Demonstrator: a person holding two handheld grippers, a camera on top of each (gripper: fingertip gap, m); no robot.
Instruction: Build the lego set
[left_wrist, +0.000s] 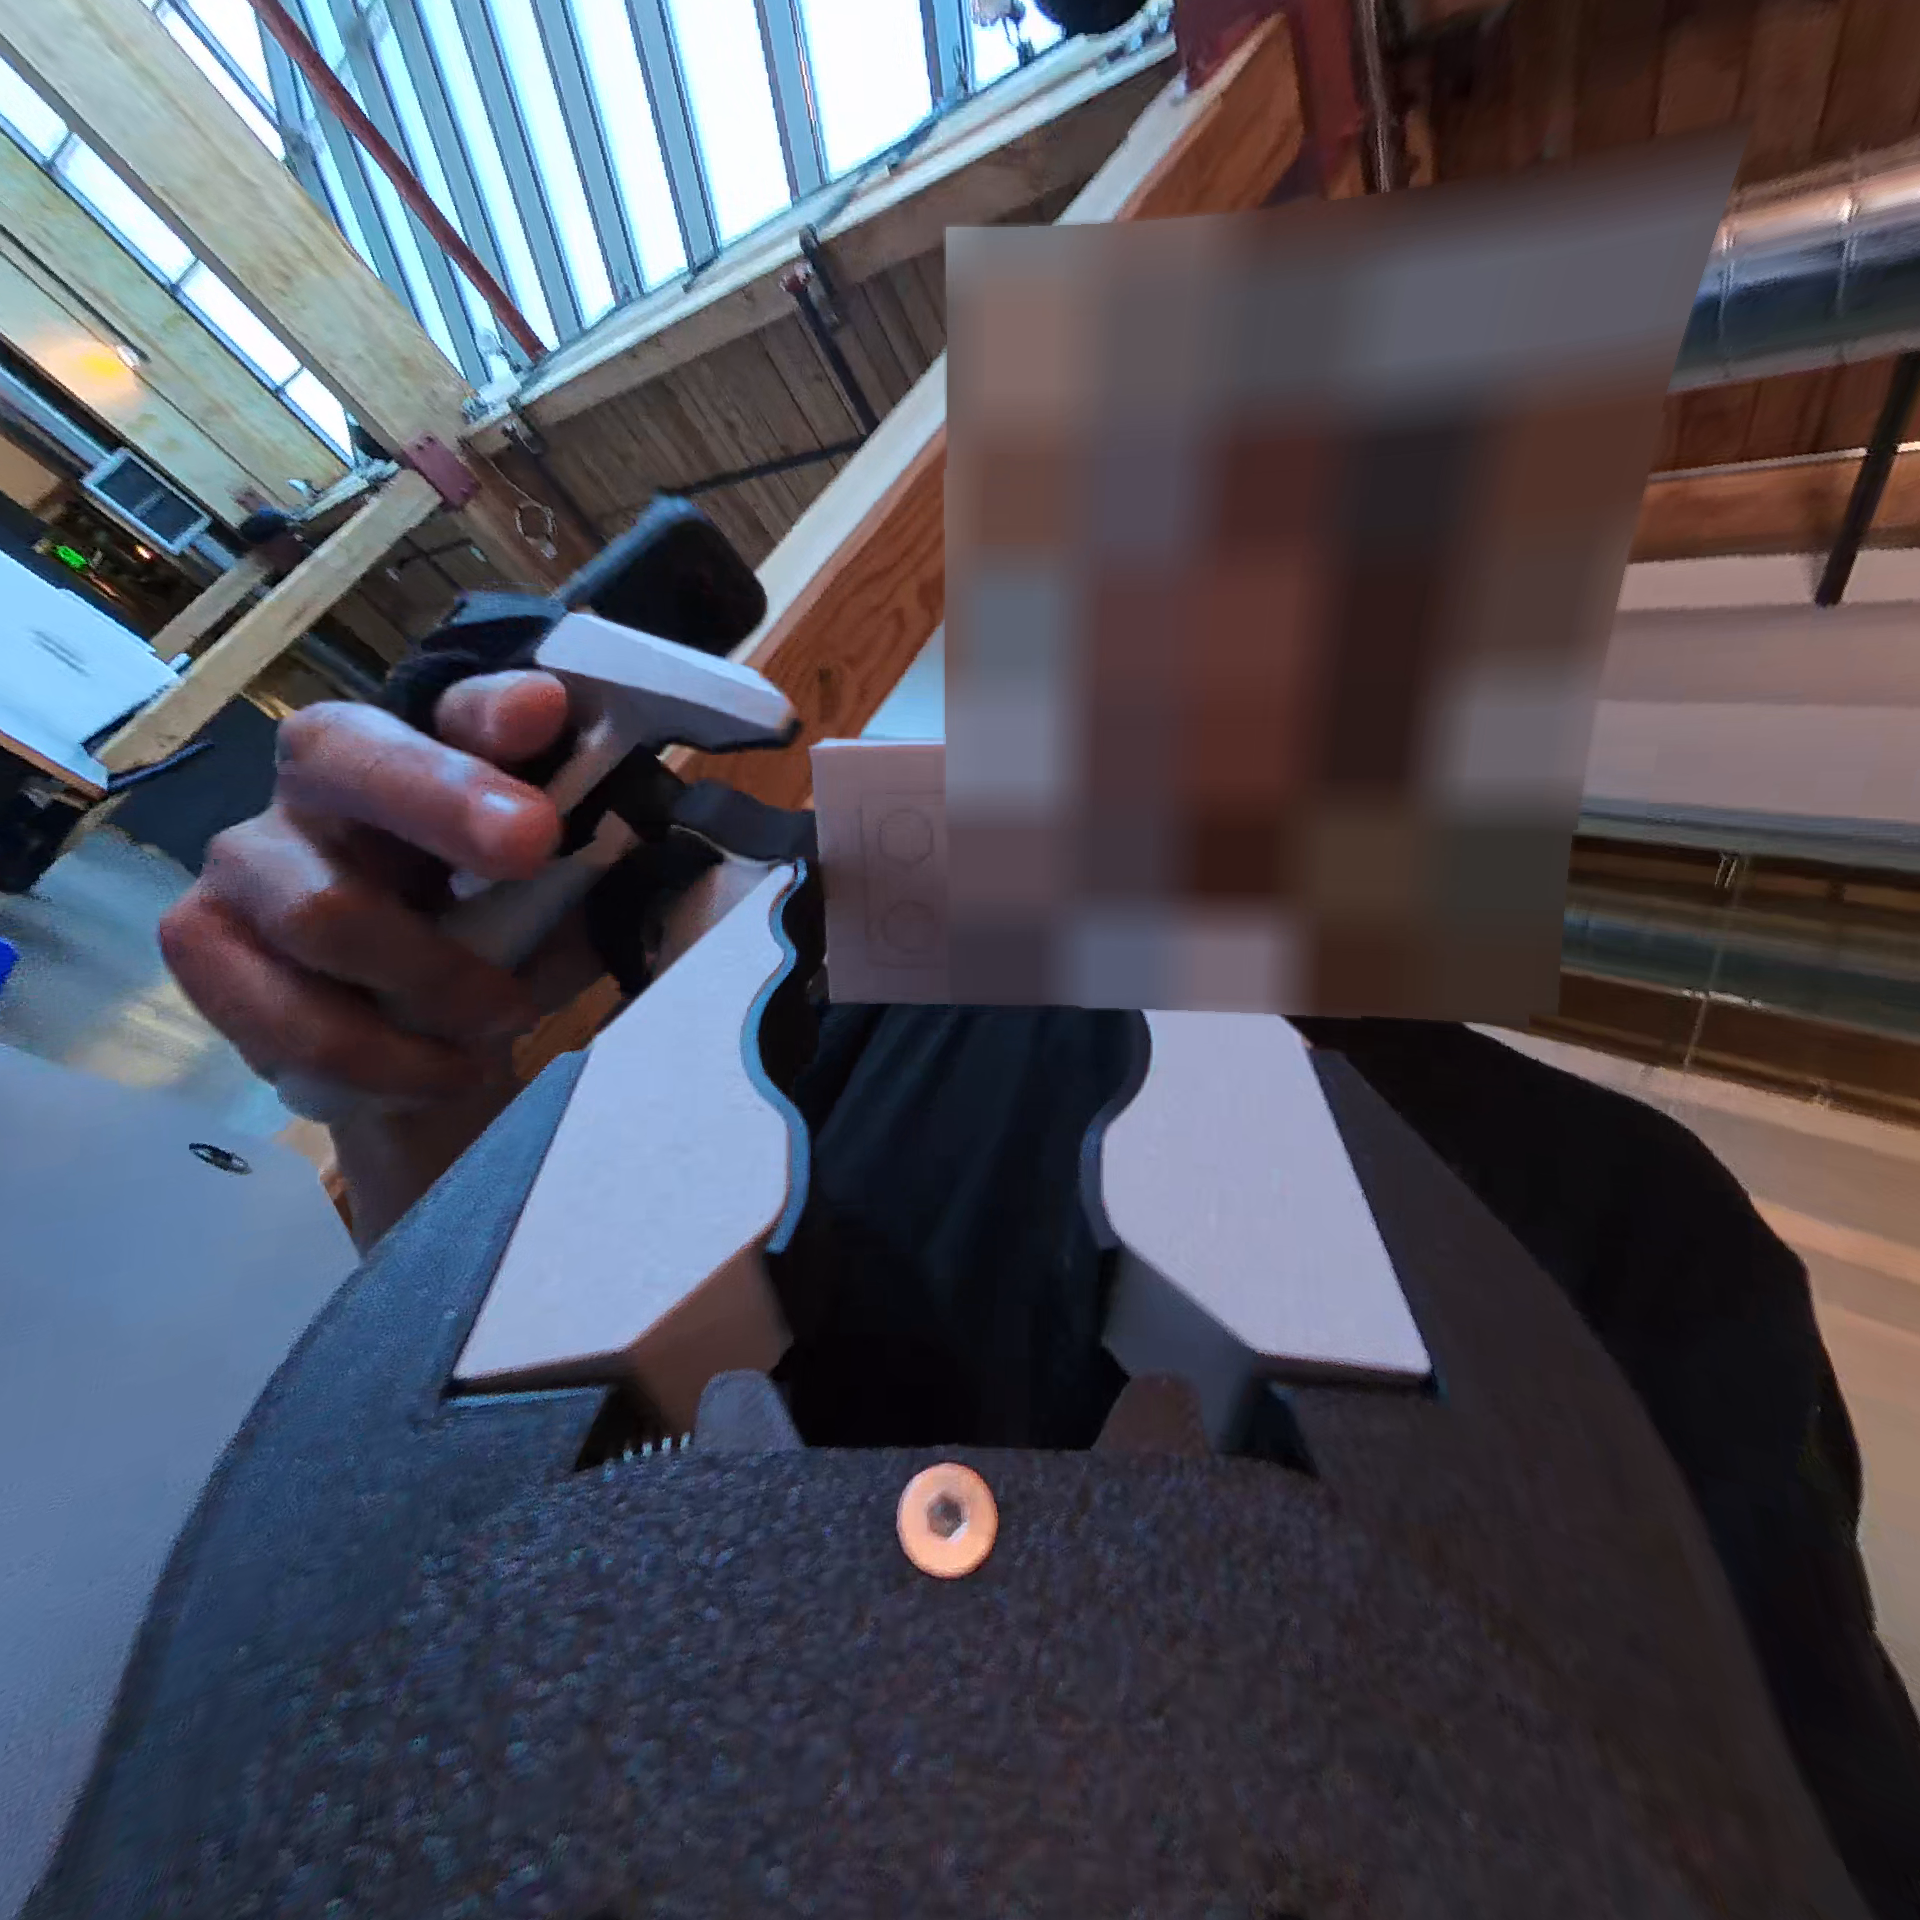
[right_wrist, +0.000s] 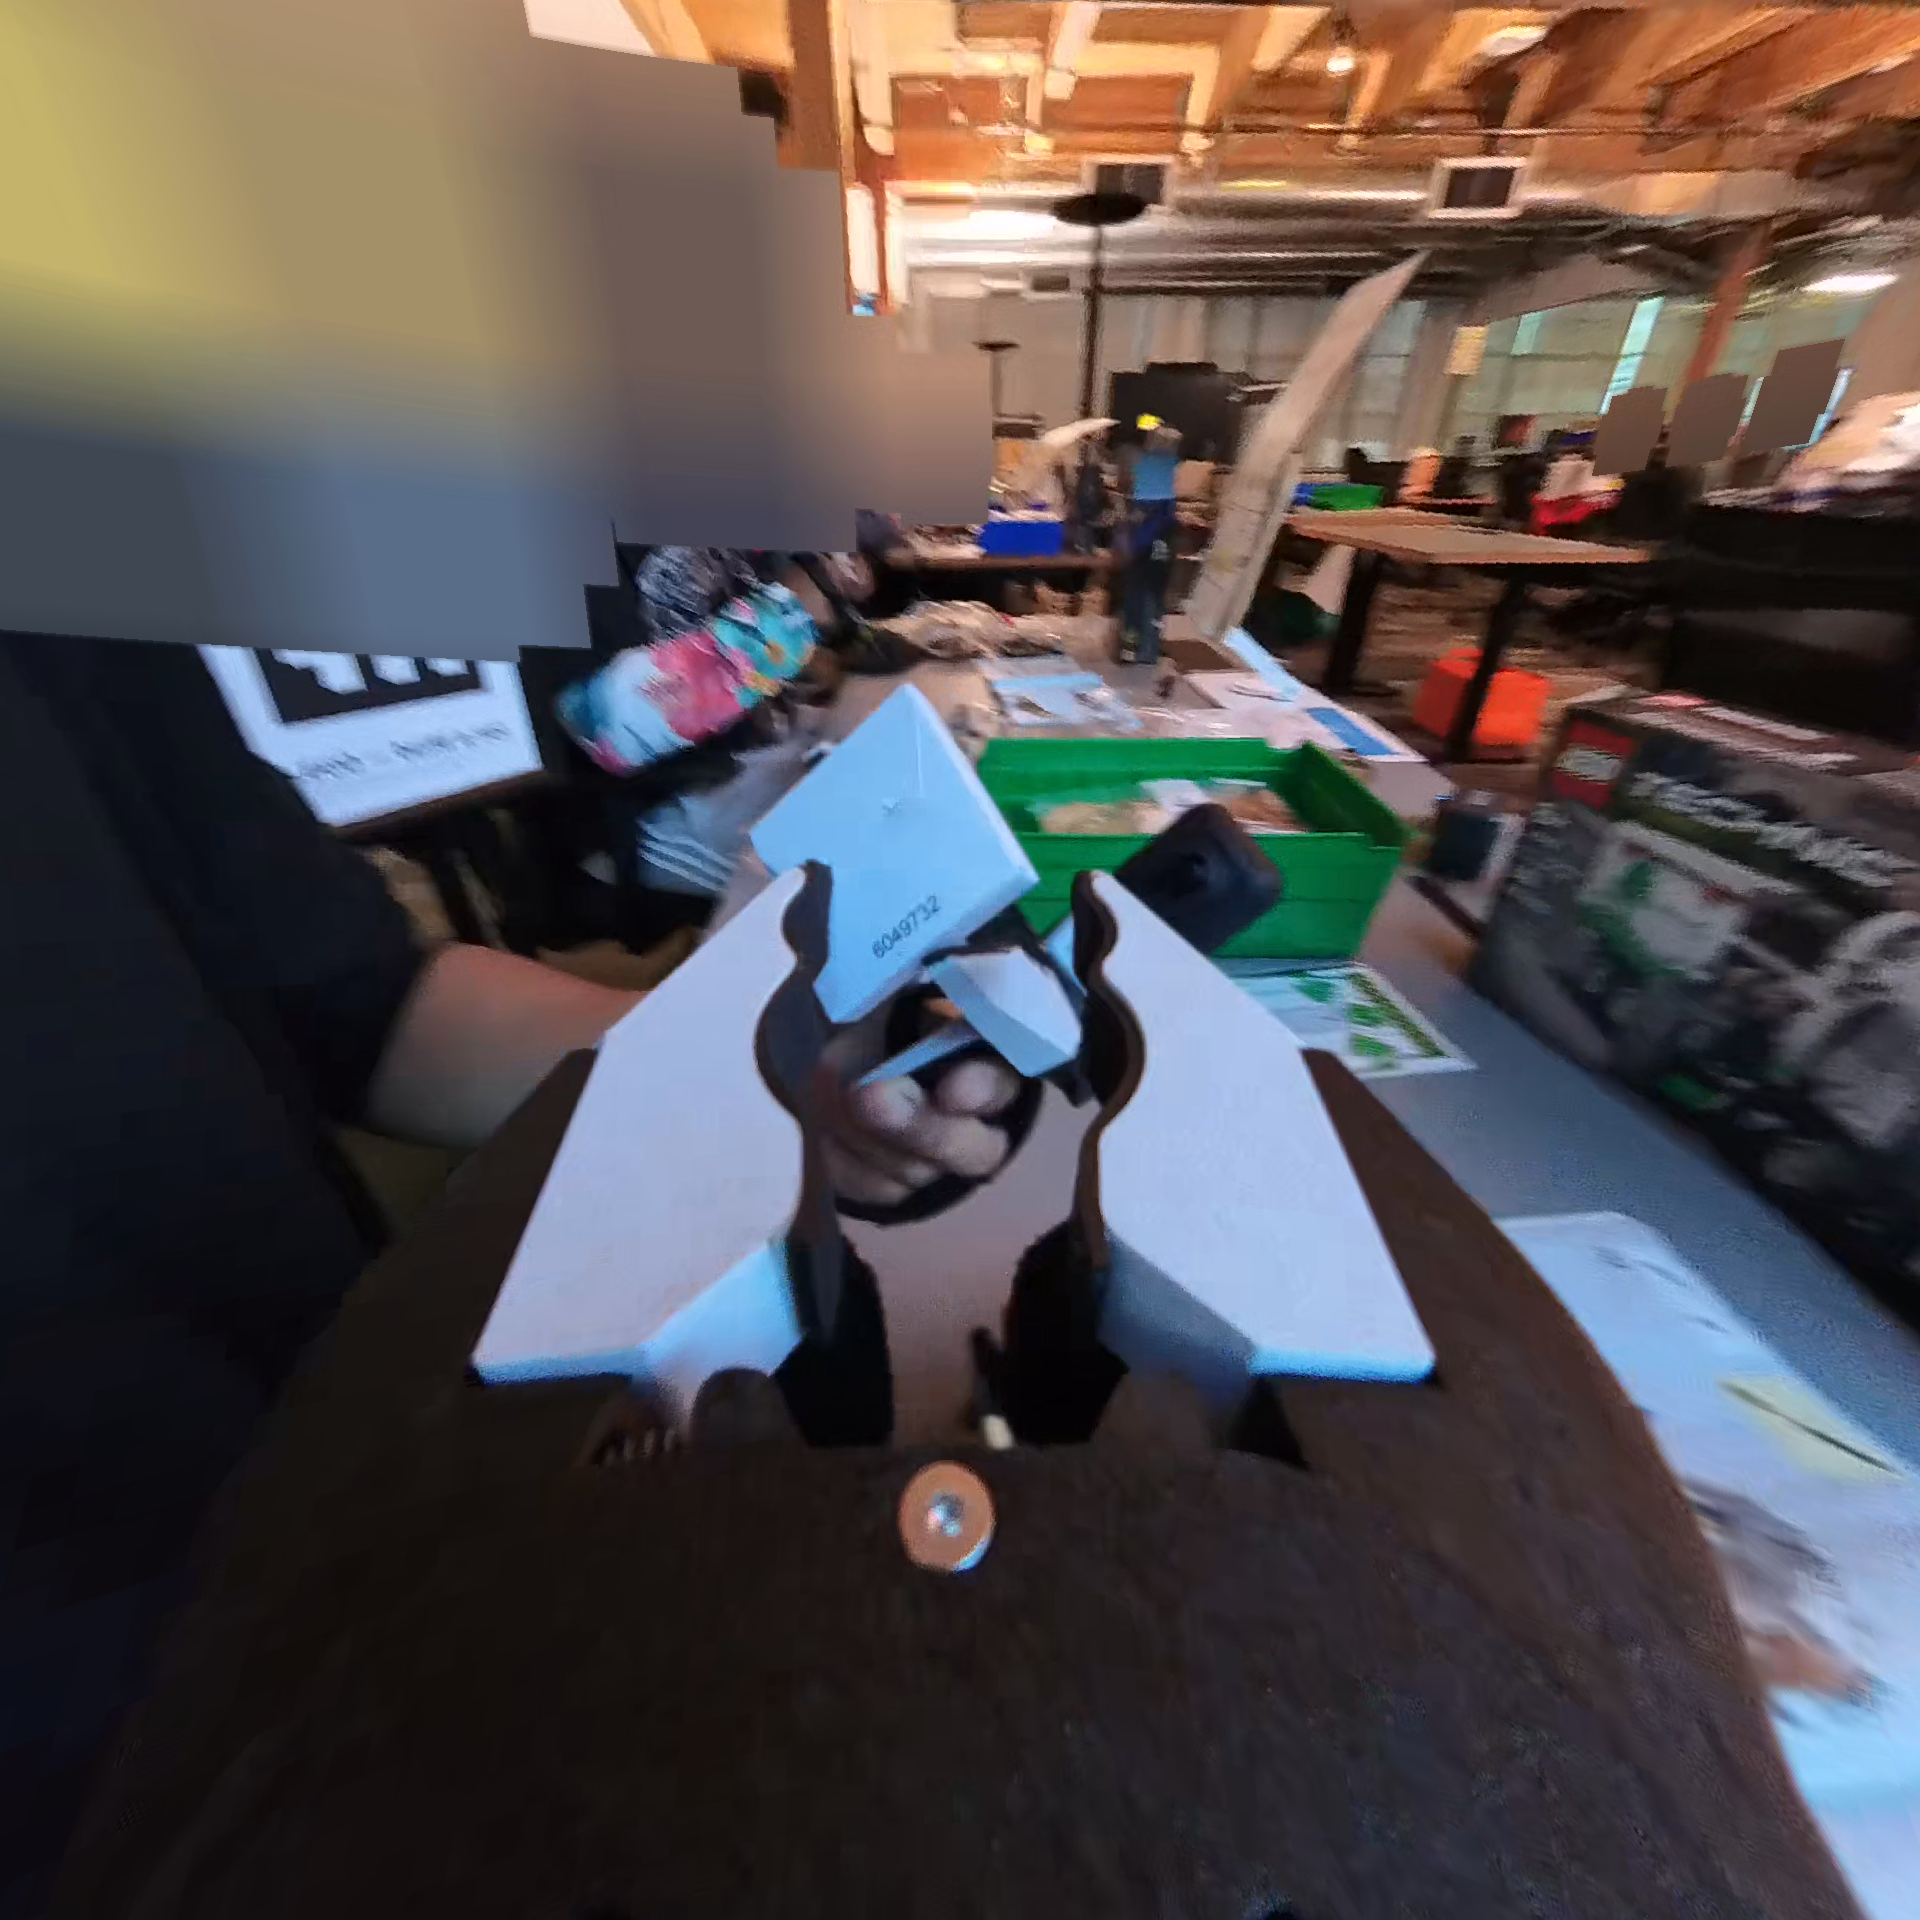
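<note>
Both tools are held up in the air and face each other. The left gripper (left_wrist: 966, 1029) has its jaws partly apart. A small white box (left_wrist: 878, 873) sits between its tips and touches one finger (left_wrist: 774, 935). A blurred patch hides the other tip, so I cannot tell if this tool is squeezing the box. To the side, the right hand (left_wrist: 343, 883) holds the other tool, and its dark tip comes right up to the box. Behind are big windows (left_wrist: 644, 135) and wooden beams (left_wrist: 852, 582). The right gripper (right_wrist: 945, 888) has its jaws apart too. From the right wrist view, the white box lies at its tips, right beside one finger, with a small gap to the other finger. The box and the left hand (right_wrist: 914, 1132) fill the space between the jaws and block what is behind them. A person in a black shirt (right_wrist: 156, 1039) fills one side. On the grey table (right_wrist: 1507, 1122) stands a green bin (right_wrist: 1195, 894) full of stuff. Near it stands the dark lego set box (right_wrist: 1704, 914). Paper sheets (right_wrist: 1351, 1008) lie flat between the bin and the lego set box. Farther back are a bright bag (right_wrist: 696, 686) and an orange thing (right_wrist: 1481, 696) on the floor.
</note>
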